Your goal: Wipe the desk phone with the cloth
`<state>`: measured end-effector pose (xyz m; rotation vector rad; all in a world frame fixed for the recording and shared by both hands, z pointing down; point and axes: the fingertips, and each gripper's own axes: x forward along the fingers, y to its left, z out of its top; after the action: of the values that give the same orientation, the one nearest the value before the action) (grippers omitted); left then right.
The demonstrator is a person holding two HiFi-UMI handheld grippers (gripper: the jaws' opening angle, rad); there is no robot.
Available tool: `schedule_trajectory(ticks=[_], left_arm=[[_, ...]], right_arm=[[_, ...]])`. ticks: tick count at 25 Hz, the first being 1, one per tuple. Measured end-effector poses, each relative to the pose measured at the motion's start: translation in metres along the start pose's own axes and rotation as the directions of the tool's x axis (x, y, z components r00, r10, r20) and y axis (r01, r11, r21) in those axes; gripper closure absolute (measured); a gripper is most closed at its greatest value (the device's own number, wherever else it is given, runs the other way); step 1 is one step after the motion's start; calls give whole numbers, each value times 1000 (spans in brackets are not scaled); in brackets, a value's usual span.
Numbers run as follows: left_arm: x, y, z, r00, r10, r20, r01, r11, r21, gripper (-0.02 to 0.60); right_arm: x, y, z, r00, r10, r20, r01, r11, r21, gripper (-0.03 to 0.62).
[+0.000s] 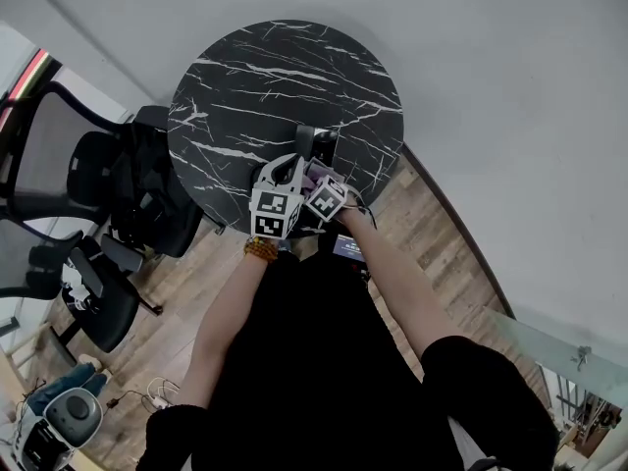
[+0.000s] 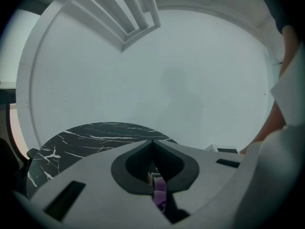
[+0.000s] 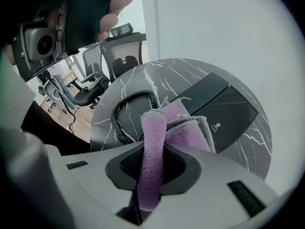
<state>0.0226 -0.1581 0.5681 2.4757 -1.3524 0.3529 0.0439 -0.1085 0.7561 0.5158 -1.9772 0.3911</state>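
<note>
Right gripper clamped on the folded purple cloth, cloth just above the black desk phone, phone on the round marble table, left gripper closed, a bit of purple cloth between its jaws.

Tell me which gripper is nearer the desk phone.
Right. The right gripper, shut on the cloth, has the desk phone close ahead of its jaws; the left gripper is off to its left, facing the wall.
</note>
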Motion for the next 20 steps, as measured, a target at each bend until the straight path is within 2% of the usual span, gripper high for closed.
schedule_trajectory(ticks=[4,13,16,18,20], left_arm=[[1,-10,-5,1000,-8,-3,8,1000,-8,569],[-2,-2,-5,1000,2,-6,-2,1000,-8,569],[-2,-3,-4,1000,1,-5,-1,1000,-9,569],[-2,-6,-4,1000,-5,-4,5,1000,-4,569],[-1,-8,-4,1000,-8,-2,8,1000,2,569]], right_arm=[[1,6,-15,999,10,-46,-13,998,-57,526],[-17,8,-4,996,77,-52,-83,989,-125,525],[-33,11,0,990,125,-70,-136,976,-170,525],[-45,8,5,988,144,-56,-152,969,-196,525],[-57,-3,17,991,132,-12,-132,965,-225,525]])
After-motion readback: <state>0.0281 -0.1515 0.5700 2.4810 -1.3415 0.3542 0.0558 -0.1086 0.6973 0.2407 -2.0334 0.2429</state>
